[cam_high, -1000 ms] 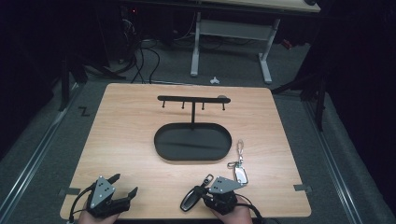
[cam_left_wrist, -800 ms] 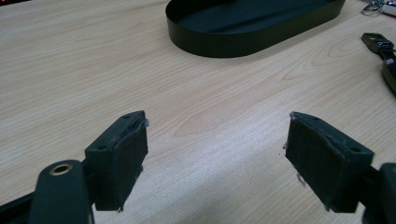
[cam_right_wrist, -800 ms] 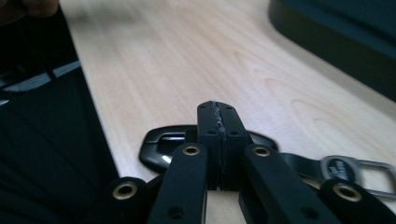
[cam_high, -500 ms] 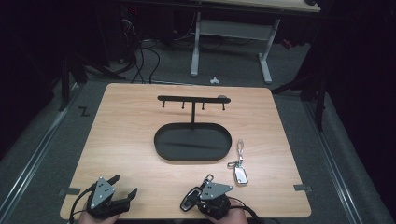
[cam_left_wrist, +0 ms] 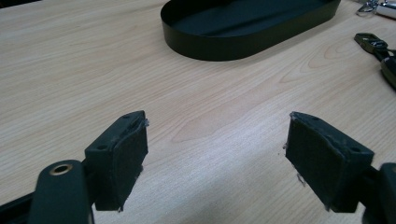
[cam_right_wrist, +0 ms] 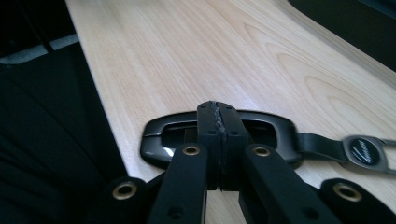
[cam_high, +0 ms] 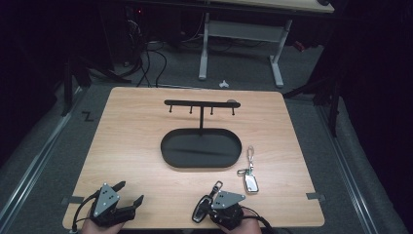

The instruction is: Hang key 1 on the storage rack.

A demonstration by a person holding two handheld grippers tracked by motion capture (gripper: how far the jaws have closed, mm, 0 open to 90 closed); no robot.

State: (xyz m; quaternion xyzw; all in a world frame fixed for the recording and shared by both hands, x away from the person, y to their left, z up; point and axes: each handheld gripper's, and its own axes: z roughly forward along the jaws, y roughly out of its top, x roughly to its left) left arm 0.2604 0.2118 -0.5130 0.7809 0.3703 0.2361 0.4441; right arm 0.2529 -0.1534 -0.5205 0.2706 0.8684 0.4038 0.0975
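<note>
Two keys: a black fob (cam_high: 203, 207) beneath the right gripper's (cam_right_wrist: 218, 114) closed jaws, a silver one (cam_high: 250, 181) beside one tray (cam_high: 200, 163); left gripper (cam_left_wrist: 215, 147) gapes.

black key fob (cam_right_wrist: 219, 135): its middle hides behind the right gripper (cam_right_wrist: 218, 122), closed in front of it.
oval tray (cam_left_wrist: 247, 25): cut off at the top edge.
silver key (cam_left_wrist: 385, 7): cut off in the top right corner.

You had black oval tray (cam_high: 168, 151) at middle of wooden table (cam_high: 131, 126), T-shaped hook rack (cam_high: 201, 104) standing from its far side. Silver key fob (cam_high: 250, 182) with ring and clasp lay just right of tray. Grey desk frame (cam_high: 238, 34) stood on floor beyond table.
</note>
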